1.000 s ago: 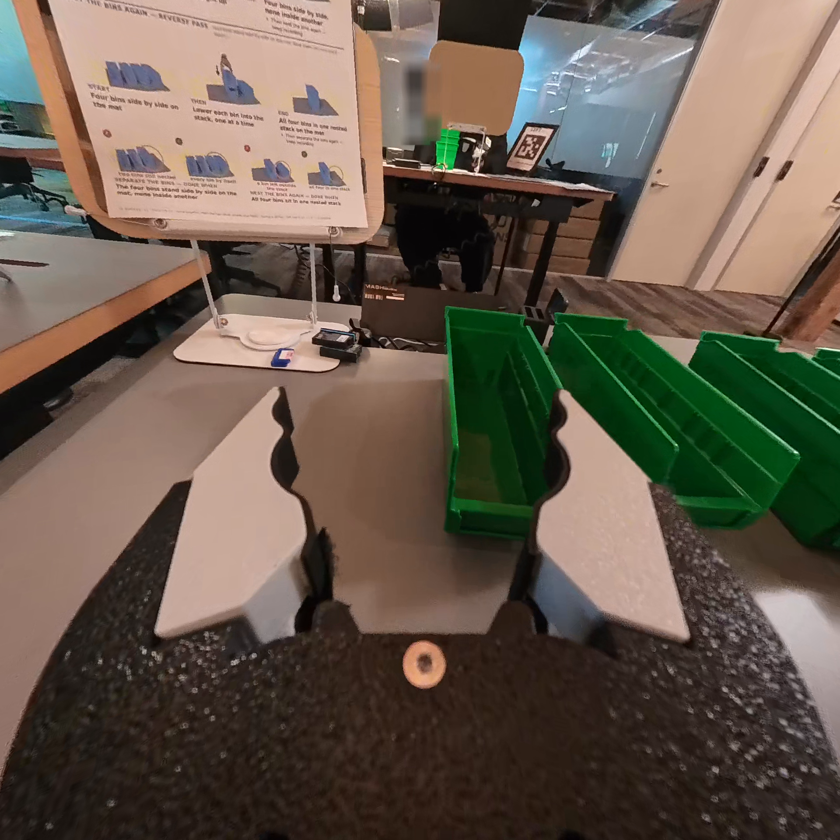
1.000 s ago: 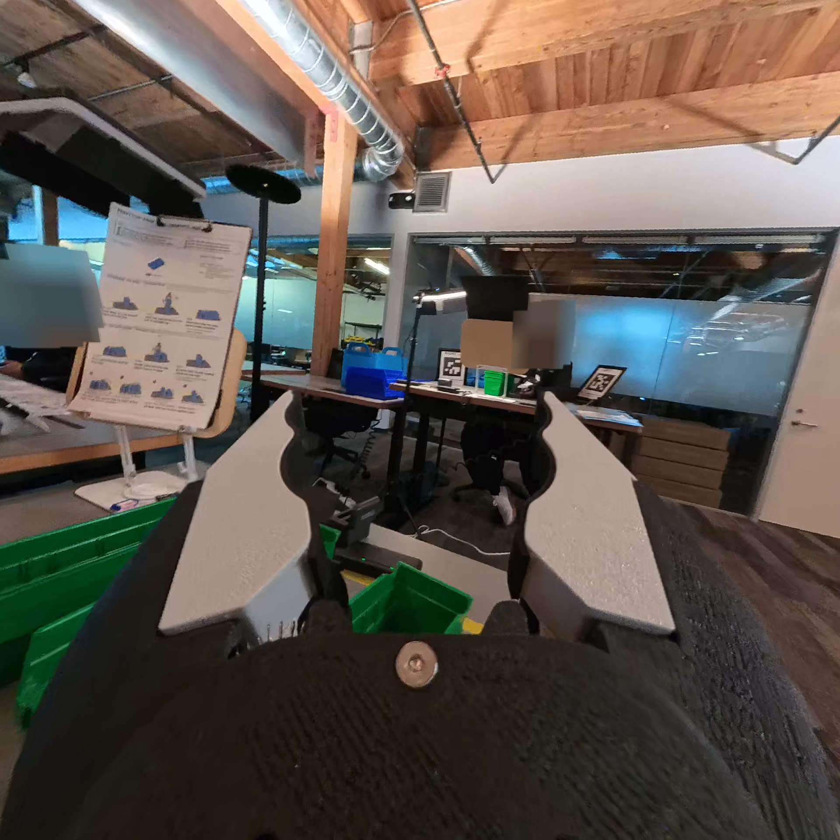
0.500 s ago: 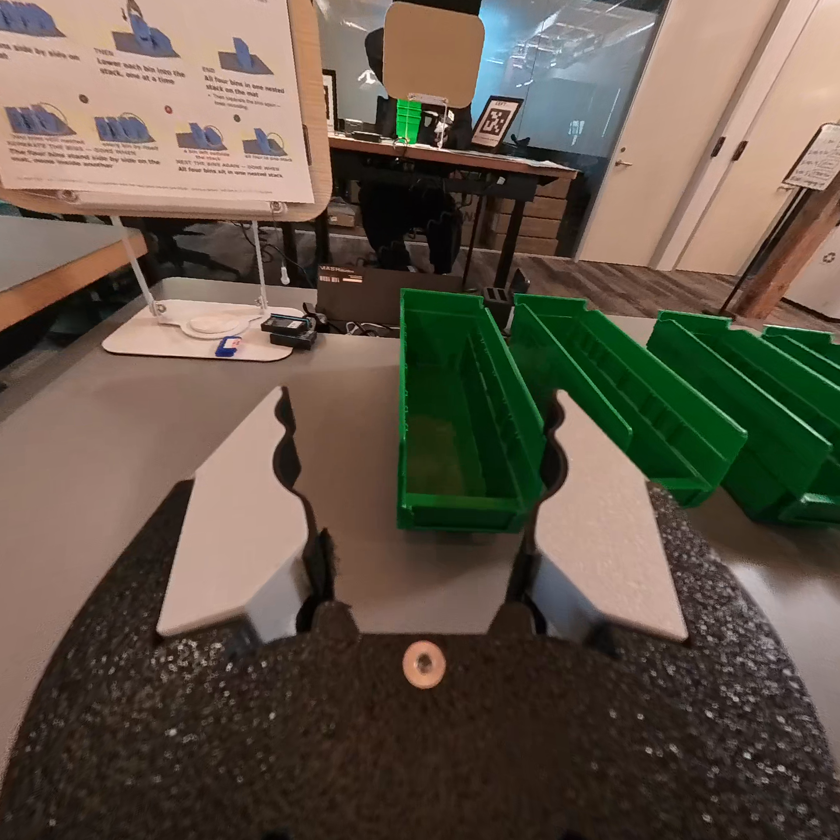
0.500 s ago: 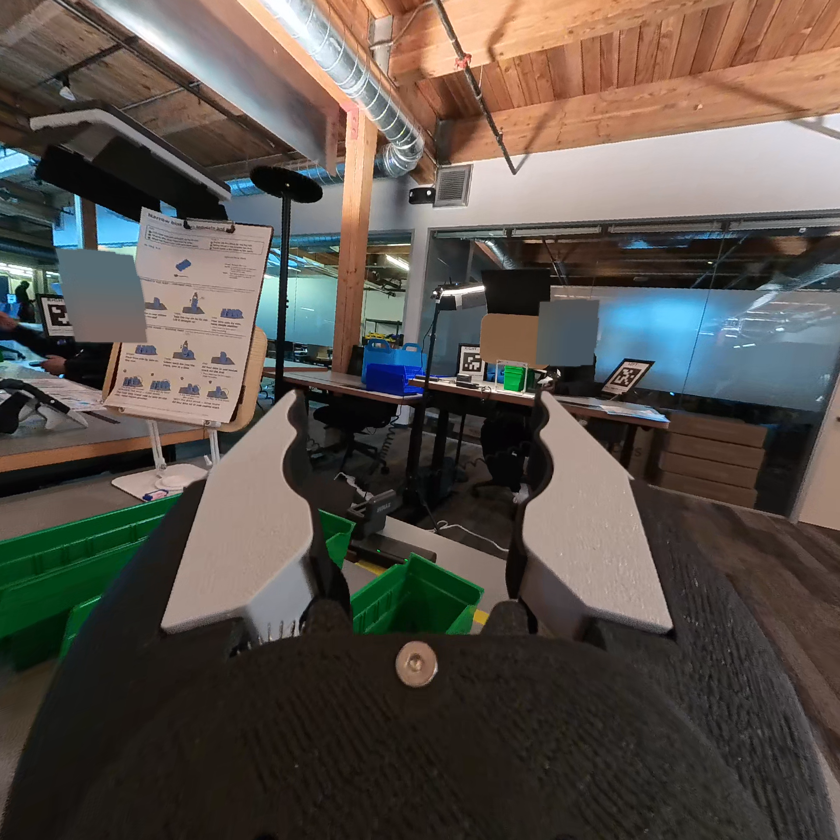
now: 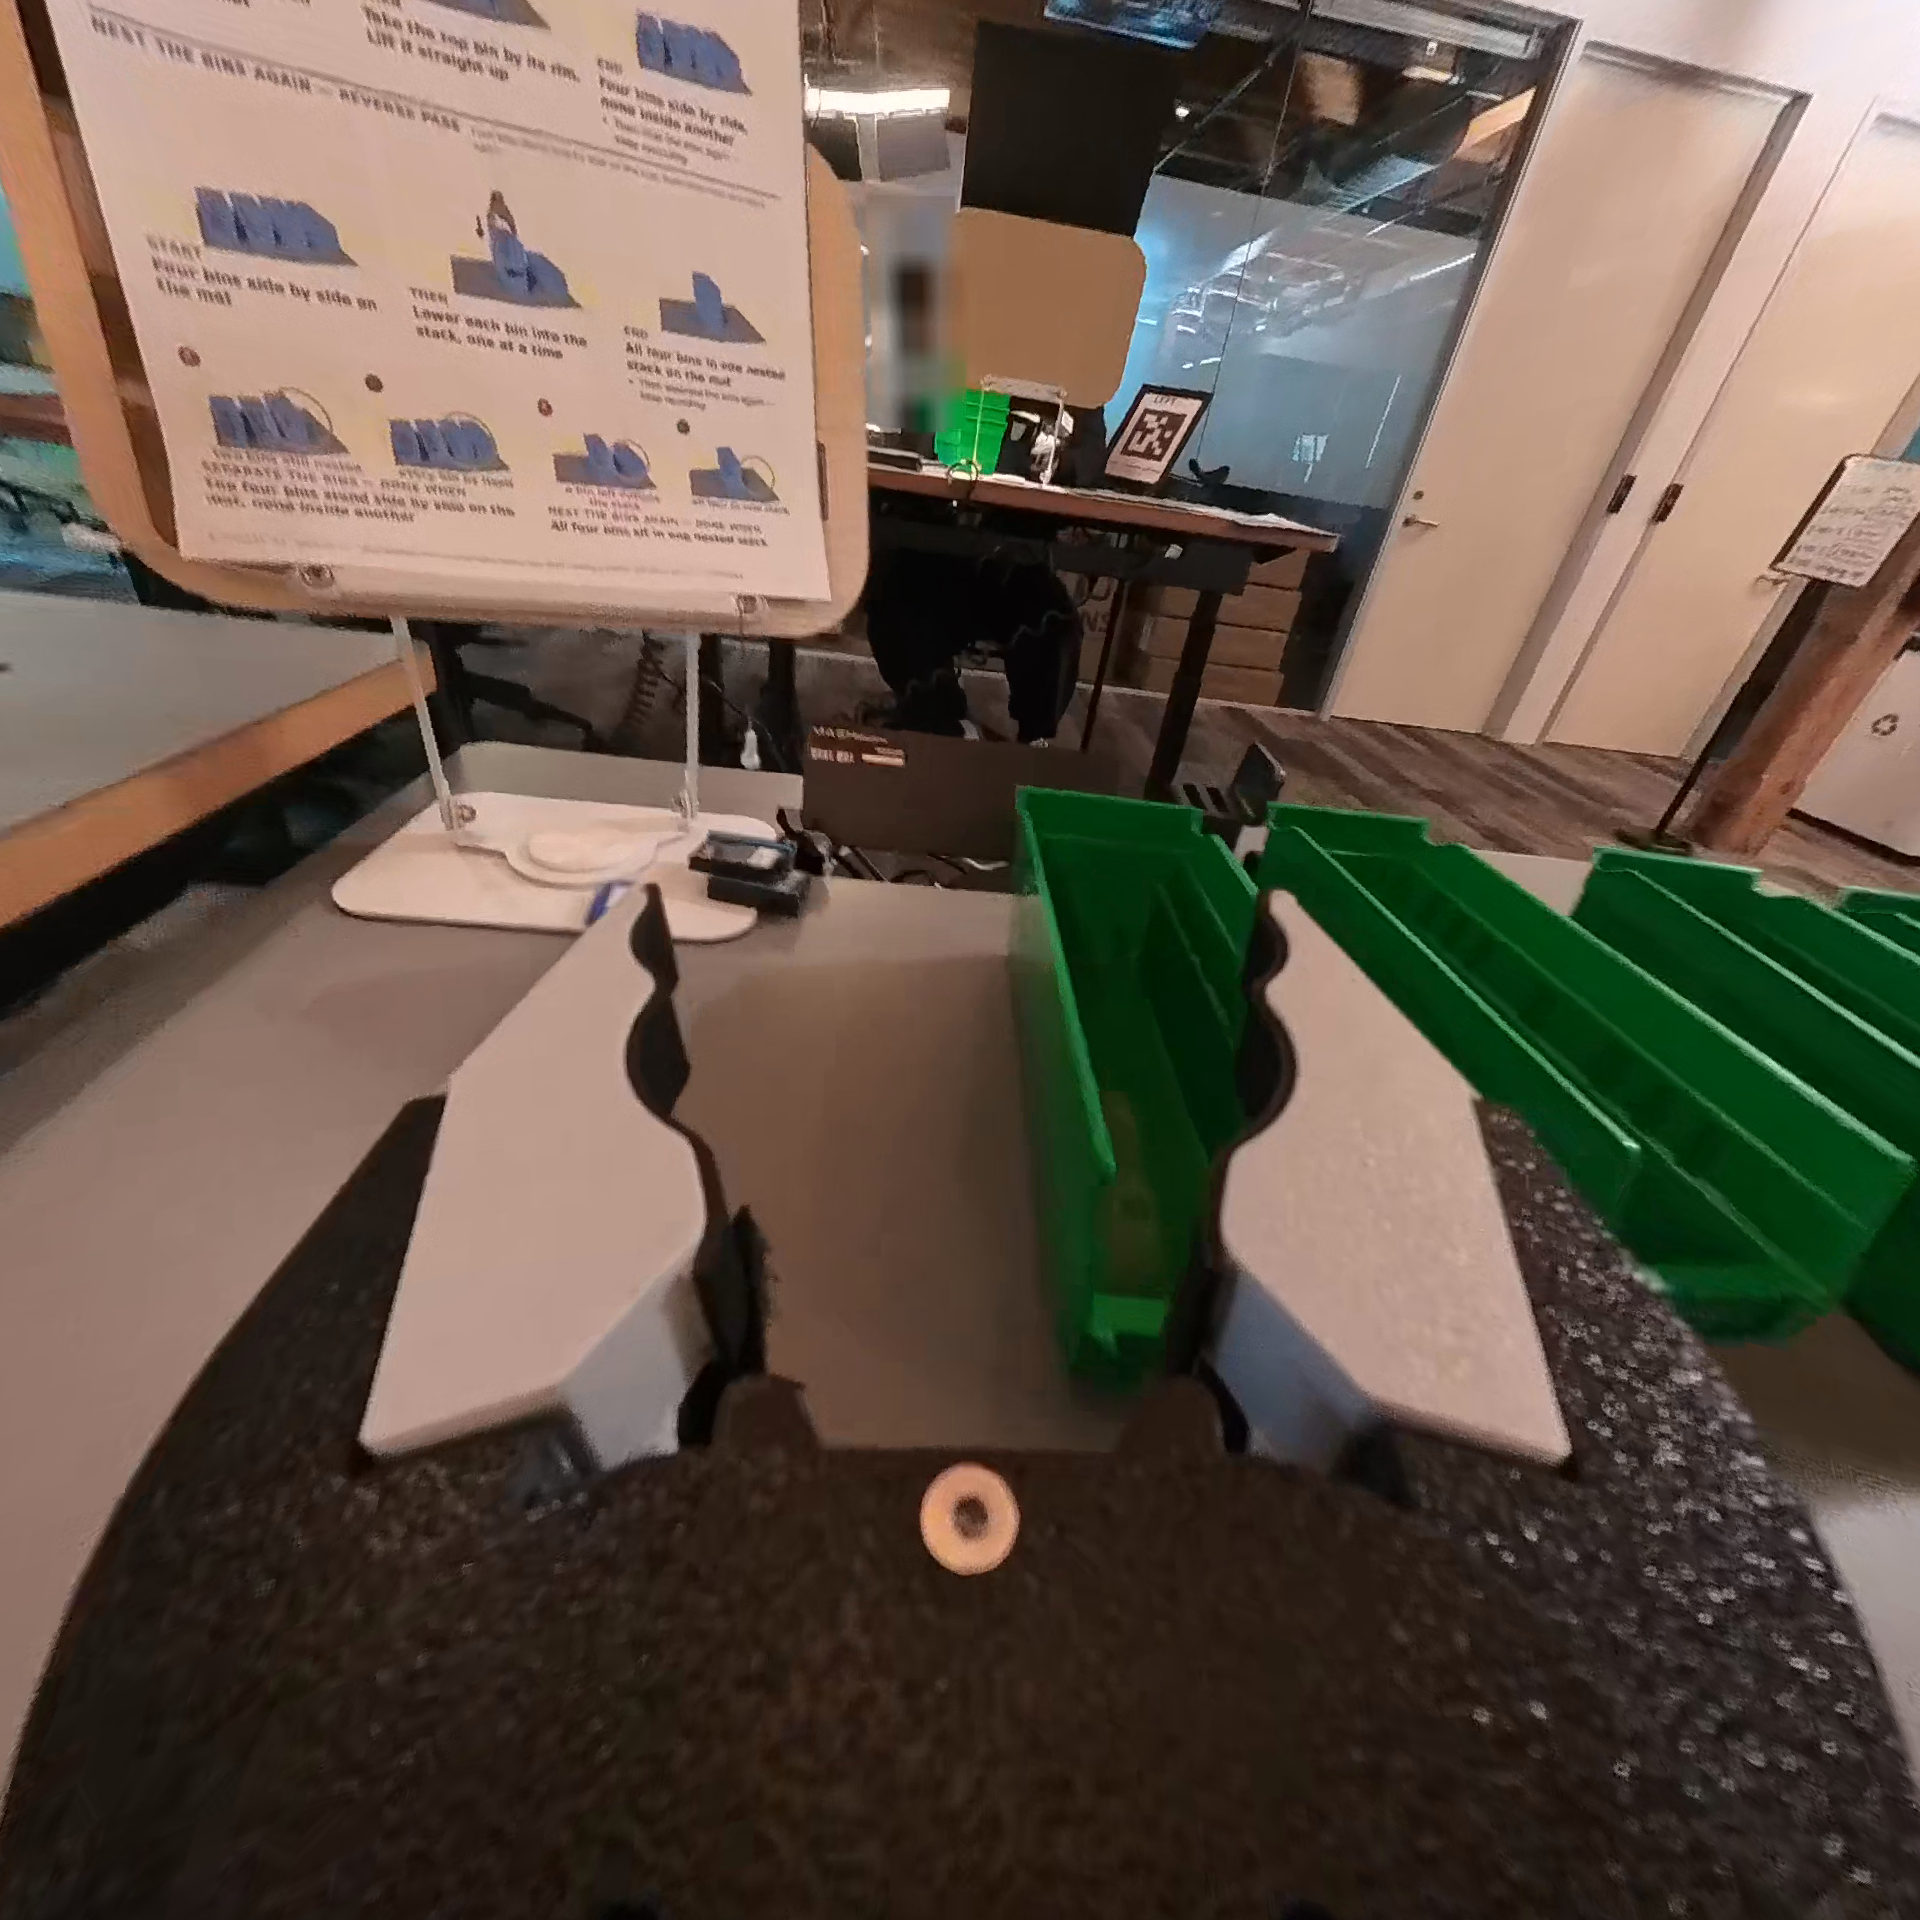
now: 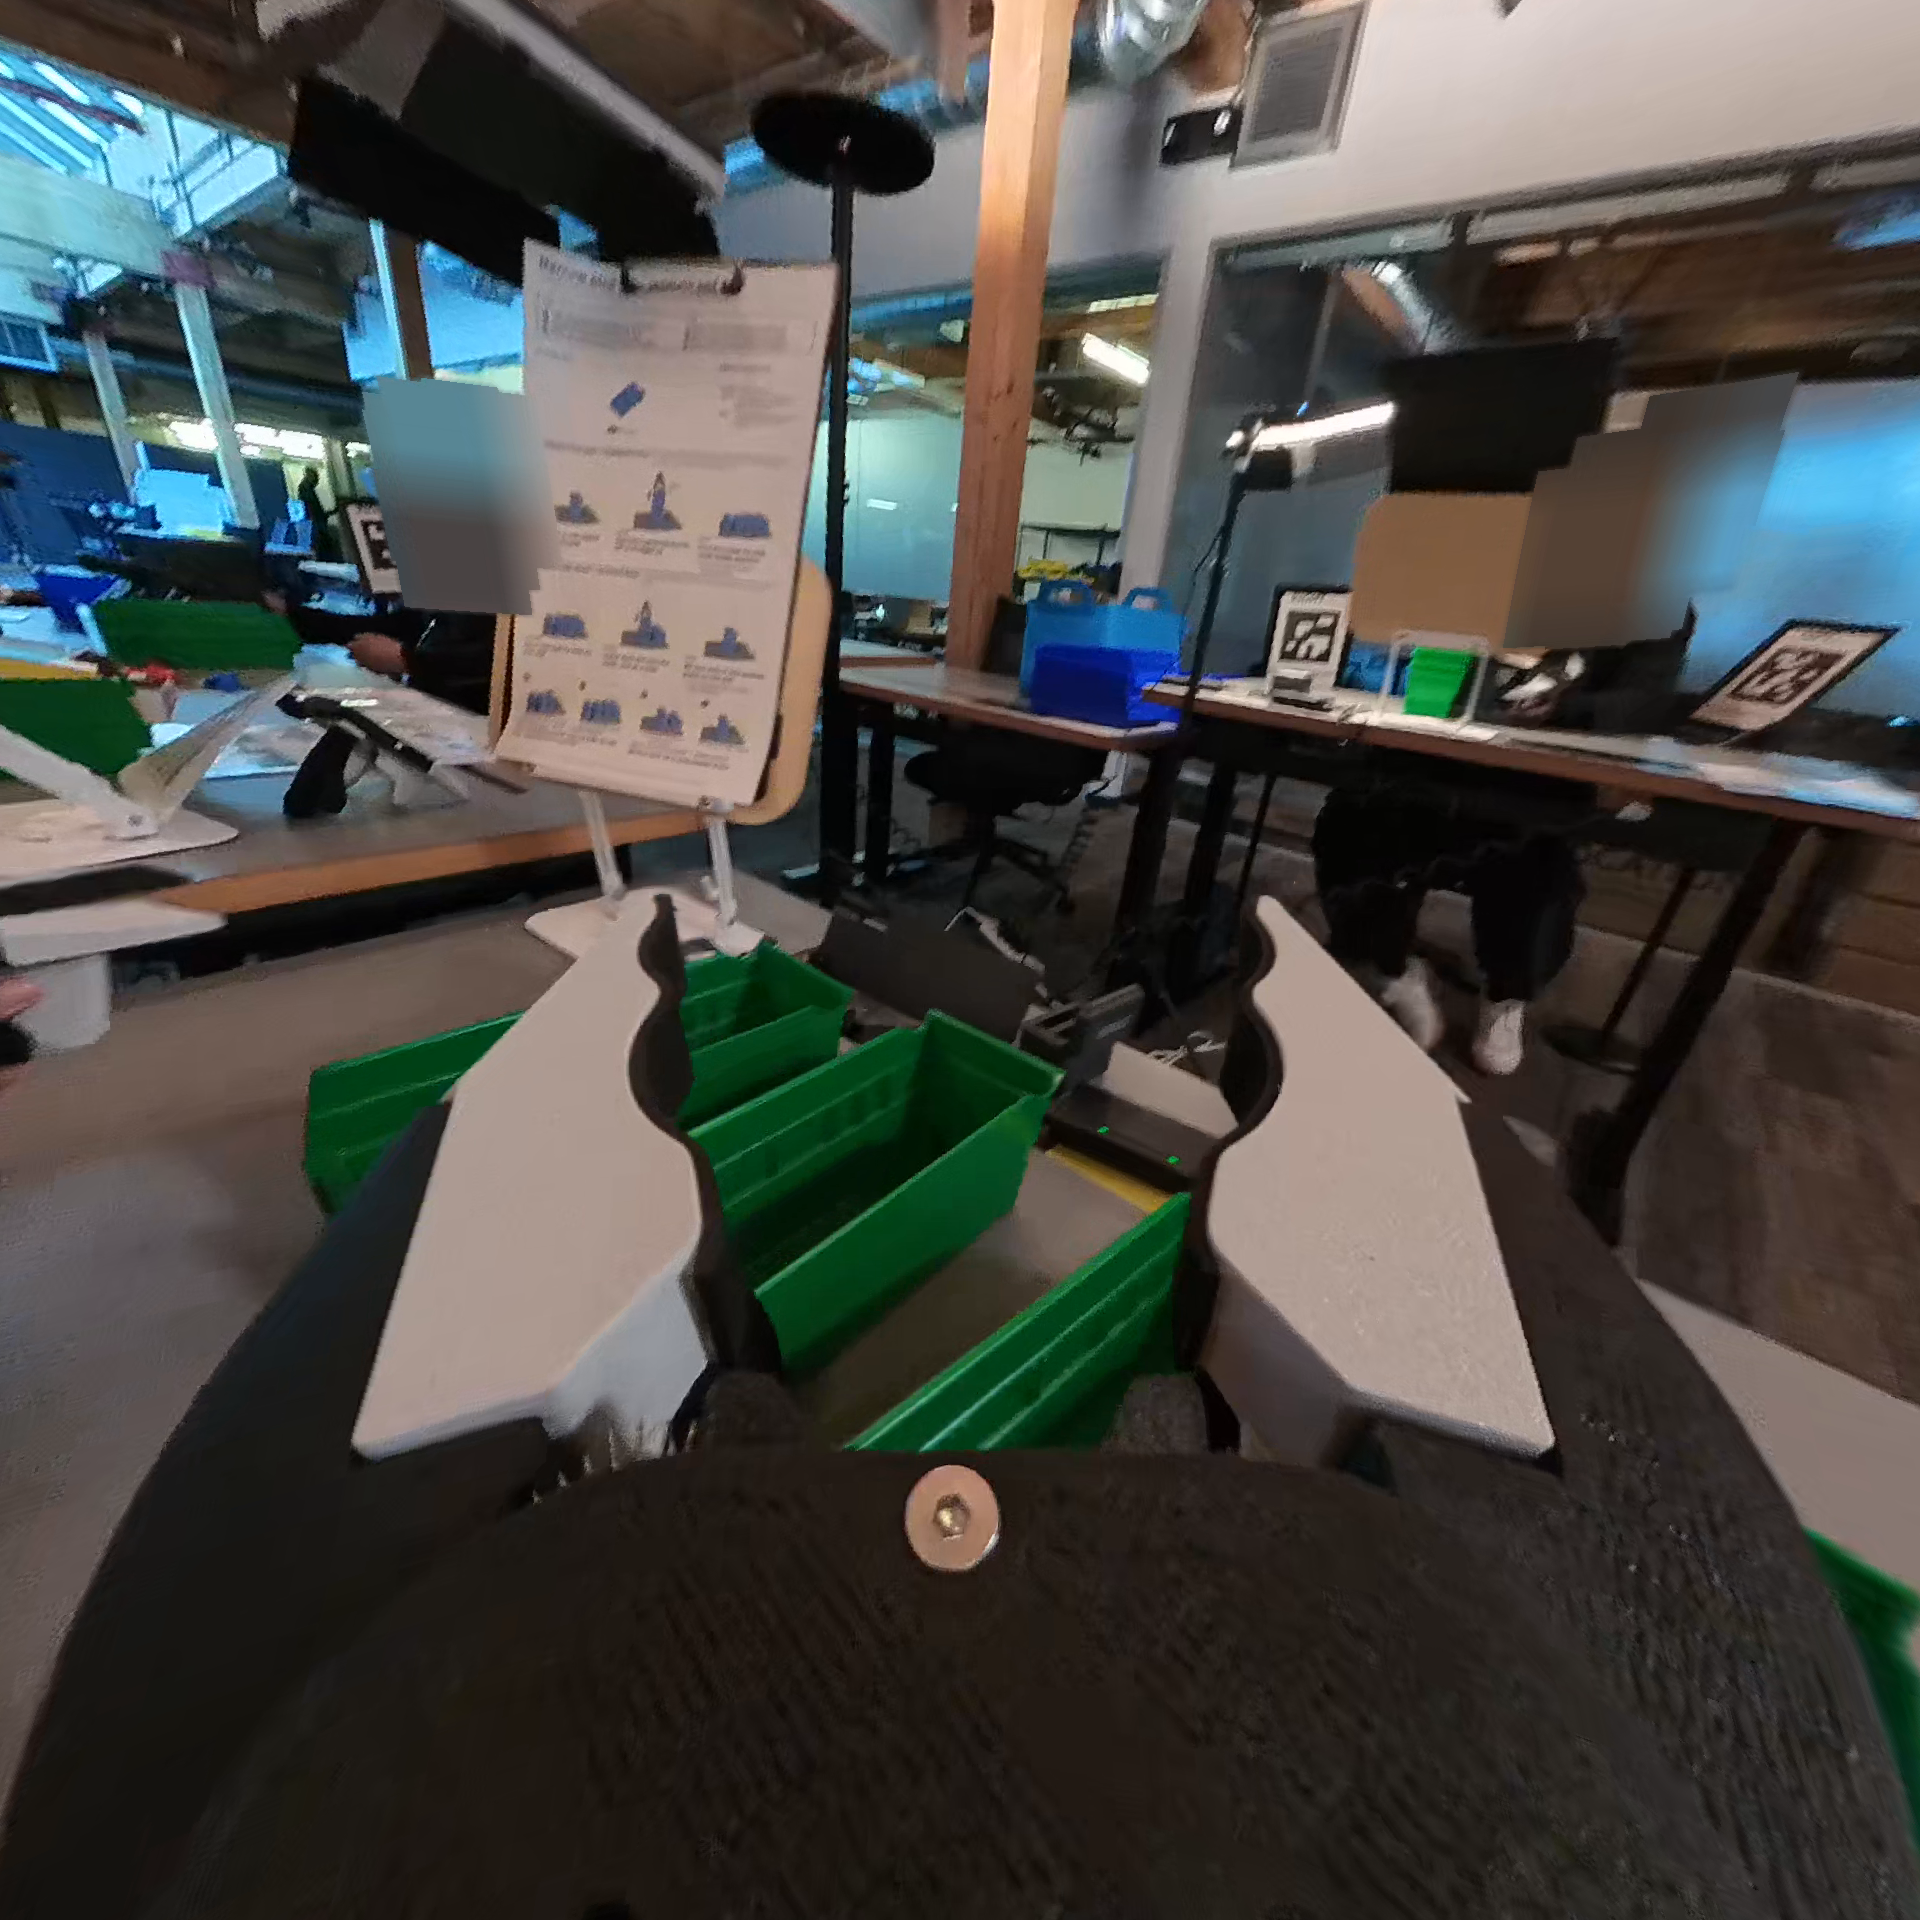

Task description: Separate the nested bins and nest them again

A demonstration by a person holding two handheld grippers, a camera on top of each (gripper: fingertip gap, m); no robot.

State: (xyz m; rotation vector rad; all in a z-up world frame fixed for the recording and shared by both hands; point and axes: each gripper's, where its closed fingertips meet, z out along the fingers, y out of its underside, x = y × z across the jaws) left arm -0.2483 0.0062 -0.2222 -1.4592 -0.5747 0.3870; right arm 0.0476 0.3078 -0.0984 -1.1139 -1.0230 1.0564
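Note:
Several long green bins stand apart, side by side, on the grey table (image 5: 260,1049). In the left wrist view the leftmost bin (image 5: 1127,1029) lies by my right finger, with another bin (image 5: 1579,1049) and a third bin (image 5: 1766,945) to its right. My left gripper (image 5: 956,914) is open and empty, its jaws over bare table left of the leftmost bin. In the right wrist view my right gripper (image 6: 956,925) is open and empty above the bins: one bin (image 6: 883,1153) sits between the jaws, another bin (image 6: 1049,1340) below right, a farther bin (image 6: 758,1008) behind.
An instruction sheet on a white stand (image 5: 468,291) rises at the table's back left; it also shows in the right wrist view (image 6: 665,520). Small black items (image 5: 753,868) and a dark box (image 5: 914,795) lie at the back edge. Other desks stand beyond.
My left gripper has moved left and lower, so the leftmost bin now sits against its right finger. My right gripper has tilted down, bringing the bins into view between its jaws.

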